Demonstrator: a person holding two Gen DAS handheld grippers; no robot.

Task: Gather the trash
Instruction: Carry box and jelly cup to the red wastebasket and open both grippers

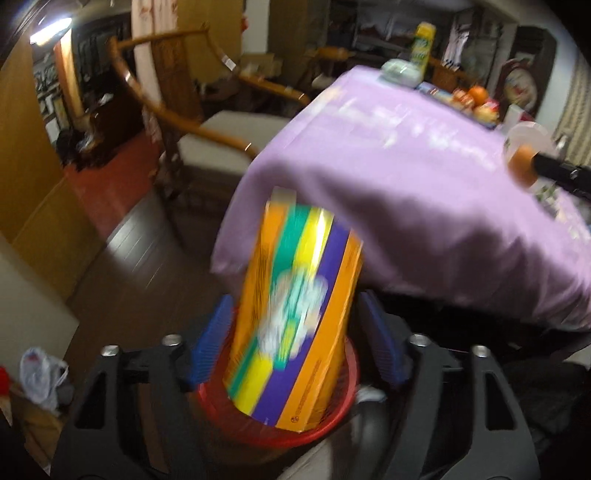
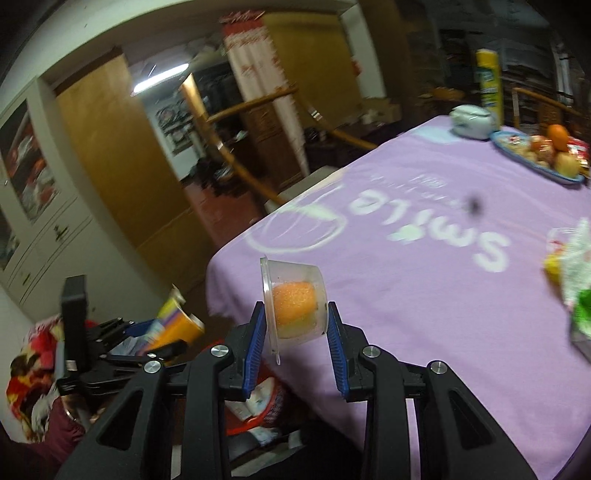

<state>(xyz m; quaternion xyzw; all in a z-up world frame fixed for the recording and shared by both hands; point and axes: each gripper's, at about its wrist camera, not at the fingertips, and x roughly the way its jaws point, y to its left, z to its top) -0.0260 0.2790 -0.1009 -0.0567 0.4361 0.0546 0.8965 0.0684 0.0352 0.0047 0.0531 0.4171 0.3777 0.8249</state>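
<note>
Both fisheye views are dim and warm, lit mainly by a ceiling tube light [image 2: 159,78] that blows out to white glare and also flares at the upper left of the left wrist view [image 1: 50,29]. Motion blur smears the striped carton [image 1: 295,314] and the purple tablecloth [image 1: 424,192], while the clear plastic cup [image 2: 295,302] in the right wrist view stays fairly sharp. Straight lines bow towards the edges, the corners fall to black vignette, and deep shadow fills the space under the table.
</note>
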